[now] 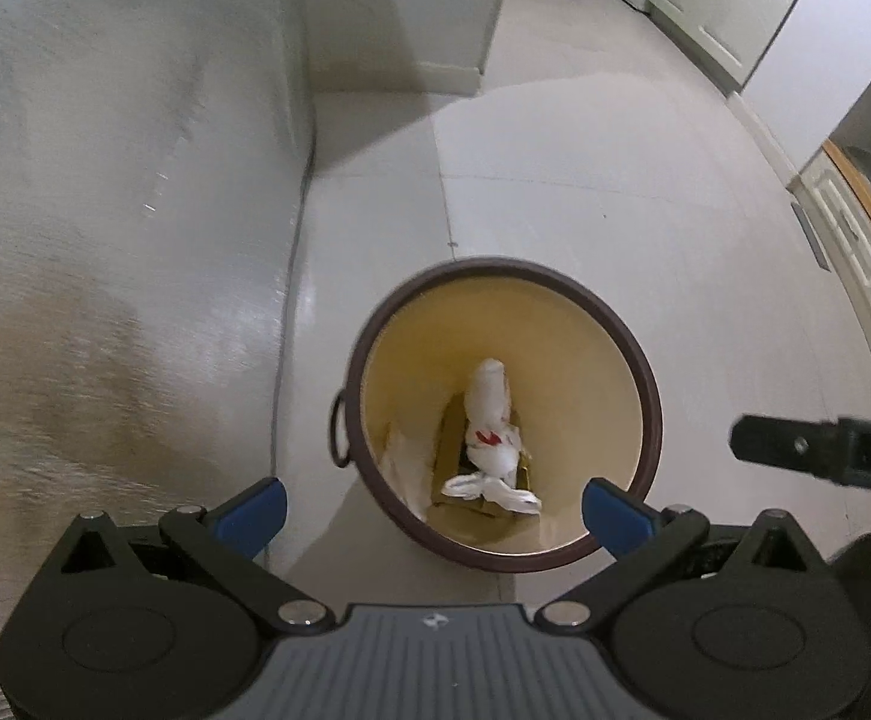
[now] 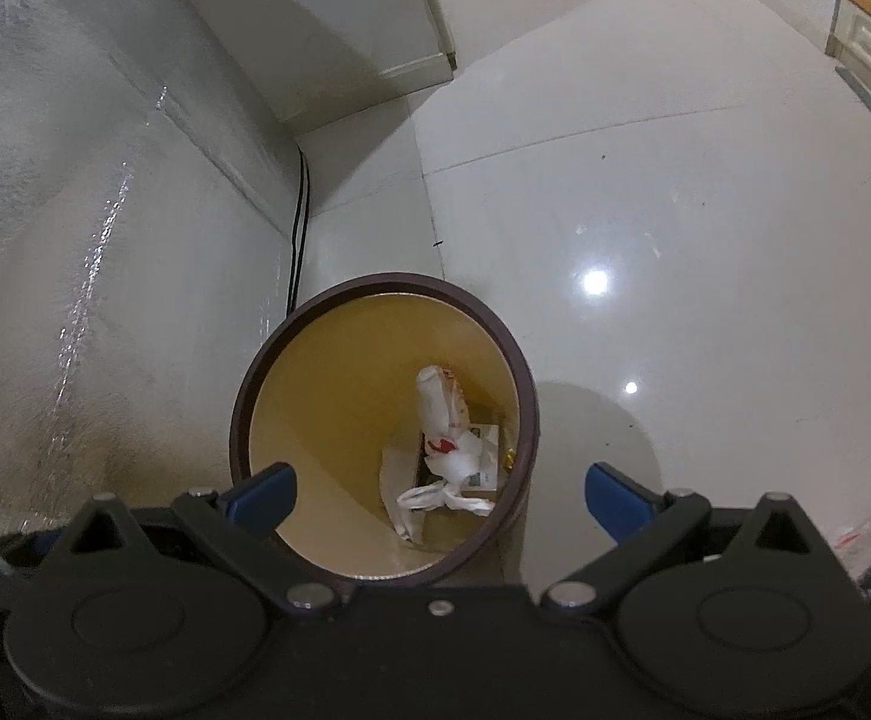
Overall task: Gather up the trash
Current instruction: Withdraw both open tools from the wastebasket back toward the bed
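- Brown-rimmed and yellow inside, the bin stands on the pale tiled floor close to the wall, and the trash already lies at its bottom: a knotted white plastic bag with a red mark, resting on a piece of cardboard.
- The left gripper hangs above the bin's near rim with its blue pads wide apart and nothing between them.
- The right gripper is likewise spread wide and empty, looking down into the same bin; one of its fingers shows at the right edge of the left view.
- The step in hand reads as letting go and clearing the bin, so the sound way is to lift both grippers straight up, clear of the rim, before swinging aside.
- Keep the pads from catching the rim or the small ring handle on the bin's side, or the bin may tip.
- Something pale with red print lies on the floor at the right edge of the right view; it is too blurred to name, but it may be the next piece to gather.
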A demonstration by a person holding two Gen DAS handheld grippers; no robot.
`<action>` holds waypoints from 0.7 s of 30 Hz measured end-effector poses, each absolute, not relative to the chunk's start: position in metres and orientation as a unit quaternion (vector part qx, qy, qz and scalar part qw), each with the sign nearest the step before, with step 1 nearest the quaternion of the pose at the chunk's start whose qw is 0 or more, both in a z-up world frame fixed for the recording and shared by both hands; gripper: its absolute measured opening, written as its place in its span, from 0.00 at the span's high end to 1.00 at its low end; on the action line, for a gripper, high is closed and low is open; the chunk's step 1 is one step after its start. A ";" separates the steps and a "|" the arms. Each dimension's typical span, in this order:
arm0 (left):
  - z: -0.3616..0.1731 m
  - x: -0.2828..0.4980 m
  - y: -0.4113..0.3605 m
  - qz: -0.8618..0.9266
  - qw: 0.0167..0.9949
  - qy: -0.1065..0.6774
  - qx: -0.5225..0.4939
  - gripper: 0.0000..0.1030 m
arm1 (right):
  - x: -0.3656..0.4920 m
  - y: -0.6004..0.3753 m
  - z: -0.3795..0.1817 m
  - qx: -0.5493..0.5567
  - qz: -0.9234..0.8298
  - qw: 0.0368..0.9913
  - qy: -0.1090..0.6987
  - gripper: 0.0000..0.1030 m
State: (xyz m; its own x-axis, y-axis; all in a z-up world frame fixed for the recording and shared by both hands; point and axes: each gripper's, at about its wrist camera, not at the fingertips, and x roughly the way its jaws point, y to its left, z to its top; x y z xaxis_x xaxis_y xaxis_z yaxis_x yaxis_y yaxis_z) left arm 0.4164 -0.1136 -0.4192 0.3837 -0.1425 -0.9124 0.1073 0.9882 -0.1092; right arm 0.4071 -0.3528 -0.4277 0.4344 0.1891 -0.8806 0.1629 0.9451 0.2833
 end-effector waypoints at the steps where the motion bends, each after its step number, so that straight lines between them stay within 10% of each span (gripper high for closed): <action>1: -0.414 0.414 -0.113 -0.073 0.834 0.547 -0.014 0.00 | 0.404 -0.353 -0.424 0.163 0.007 0.833 0.529 0.00; 21: -0.308 0.330 -0.097 -0.077 0.871 0.485 -0.005 0.00 | 0.307 -0.346 -0.321 0.108 -0.021 0.872 0.477 0.00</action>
